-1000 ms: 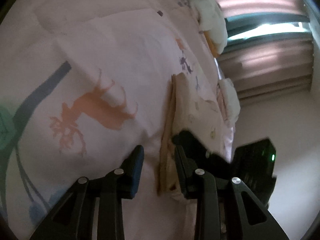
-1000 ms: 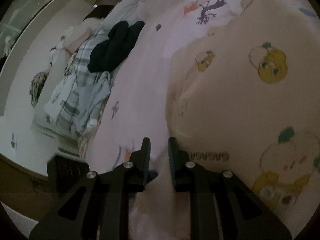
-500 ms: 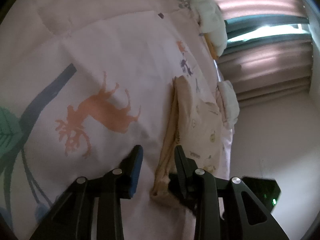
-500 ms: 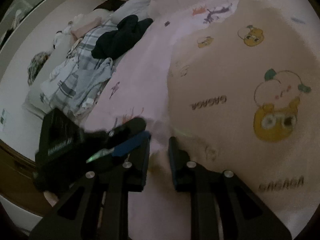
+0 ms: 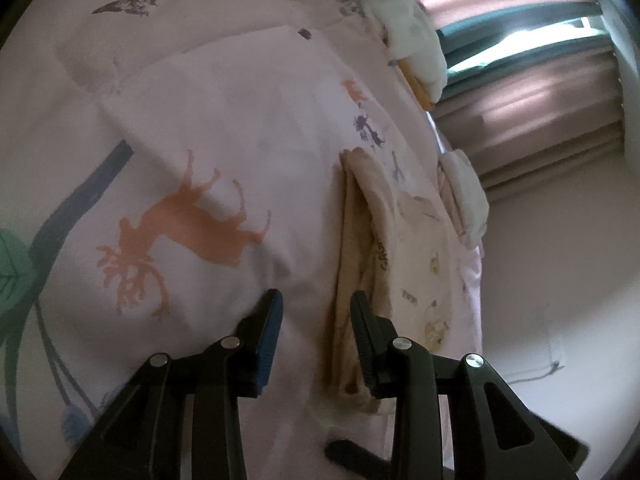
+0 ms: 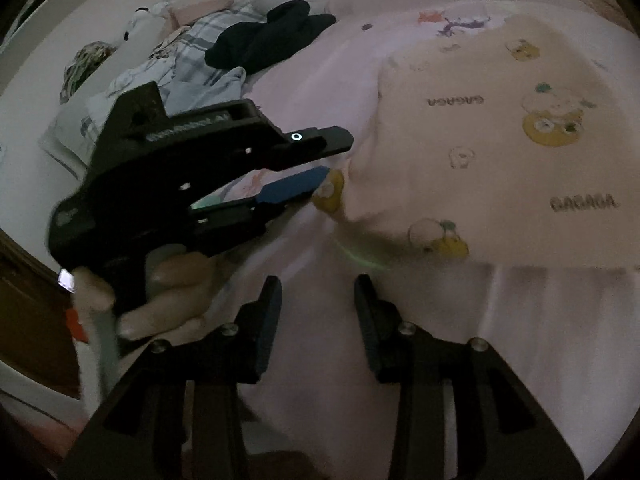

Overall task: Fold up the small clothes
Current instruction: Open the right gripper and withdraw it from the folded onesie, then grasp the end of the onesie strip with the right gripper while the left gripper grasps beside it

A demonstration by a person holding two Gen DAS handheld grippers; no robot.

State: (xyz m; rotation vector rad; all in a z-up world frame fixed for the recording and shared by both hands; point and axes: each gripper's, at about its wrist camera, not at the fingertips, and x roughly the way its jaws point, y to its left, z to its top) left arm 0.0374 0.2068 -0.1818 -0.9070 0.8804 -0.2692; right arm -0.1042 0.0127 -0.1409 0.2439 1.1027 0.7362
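A cream garment with yellow cartoon prints and "GAGAGA" lettering (image 6: pixel 500 152) lies folded flat on the pink bedspread (image 6: pixel 460 340). In the left wrist view it (image 5: pixel 404 248) shows as a layered stack. My left gripper (image 5: pixel 316 300) is open and empty, its jaws astride the garment's near edge. It also shows in the right wrist view (image 6: pixel 332 160), open at the garment's left edge. My right gripper (image 6: pixel 316 284) is open and empty, just short of the garment's near edge.
A pile of plaid and dark clothes (image 6: pixel 240 48) lies at the far left of the bed. White folded items (image 5: pixel 412 40) sit near the curtained window (image 5: pixel 540 92). The bed's right edge (image 5: pixel 476 280) drops to the floor.
My right gripper has opened, let go of the garment's edge and backed off. My left gripper moved in along the garment's edge and stays open.
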